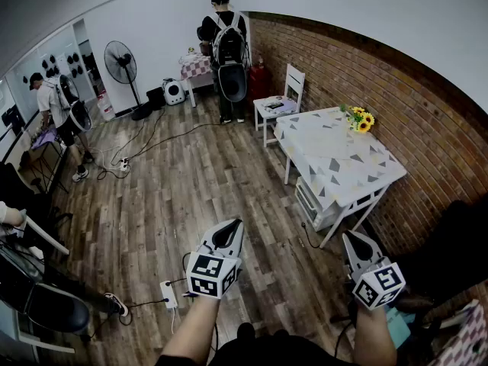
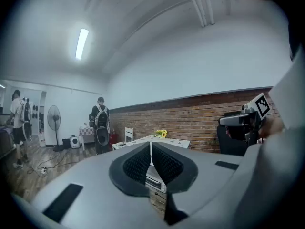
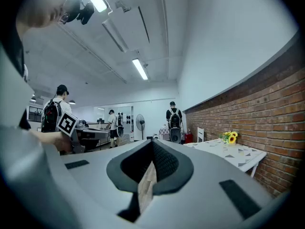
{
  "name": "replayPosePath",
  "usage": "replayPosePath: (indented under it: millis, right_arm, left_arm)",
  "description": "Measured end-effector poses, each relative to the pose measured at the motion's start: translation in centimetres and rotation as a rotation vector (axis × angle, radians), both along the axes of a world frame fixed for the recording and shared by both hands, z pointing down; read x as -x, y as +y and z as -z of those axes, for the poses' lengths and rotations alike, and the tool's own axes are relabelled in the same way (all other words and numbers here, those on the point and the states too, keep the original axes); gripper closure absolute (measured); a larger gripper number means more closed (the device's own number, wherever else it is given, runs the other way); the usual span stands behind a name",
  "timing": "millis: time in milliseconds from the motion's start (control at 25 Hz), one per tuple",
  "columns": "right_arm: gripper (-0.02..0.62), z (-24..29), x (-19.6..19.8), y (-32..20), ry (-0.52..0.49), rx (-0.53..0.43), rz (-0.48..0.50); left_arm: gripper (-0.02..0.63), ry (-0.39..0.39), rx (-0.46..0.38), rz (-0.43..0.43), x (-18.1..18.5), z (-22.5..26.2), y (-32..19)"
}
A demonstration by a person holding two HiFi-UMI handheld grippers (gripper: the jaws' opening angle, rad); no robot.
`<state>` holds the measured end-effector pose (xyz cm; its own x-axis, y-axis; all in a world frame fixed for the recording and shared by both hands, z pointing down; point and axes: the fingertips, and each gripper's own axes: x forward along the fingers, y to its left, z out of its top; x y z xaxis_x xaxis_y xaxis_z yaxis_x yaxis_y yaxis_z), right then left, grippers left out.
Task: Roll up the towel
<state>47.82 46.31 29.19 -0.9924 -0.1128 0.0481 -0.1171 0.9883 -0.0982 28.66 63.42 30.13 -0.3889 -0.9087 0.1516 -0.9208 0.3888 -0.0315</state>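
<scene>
Closed hand-held grippers [image 1: 235, 226] [image 1: 349, 239] above wooden floor [image 1: 191, 181]

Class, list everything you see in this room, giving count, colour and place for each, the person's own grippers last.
Table: one, white with grey triangles, beside the brick wall.
Sunflowers: one bunch, yellow, on the table's far side.
Chair: one, white, beyond the table.
Fan: one, black, far left.
Person in black: one, at the far wall.
Person in light top: one, far left.
Power strip: one, white, on the floor.
Left gripper: one, grey, jaws shut, empty.
Right gripper: one, grey, jaws shut, empty.
</scene>
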Motion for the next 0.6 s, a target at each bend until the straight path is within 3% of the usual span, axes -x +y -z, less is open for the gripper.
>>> replayPosePath:
  millis: [600]
  right_arm:
    - [0.583,-0.3,-2.8,-1.0,0.002,-0.013,0.024]
  left_arm:
    - [0.583,0.017,0.028,-0.012,-2.9,-0.8,-1.9]
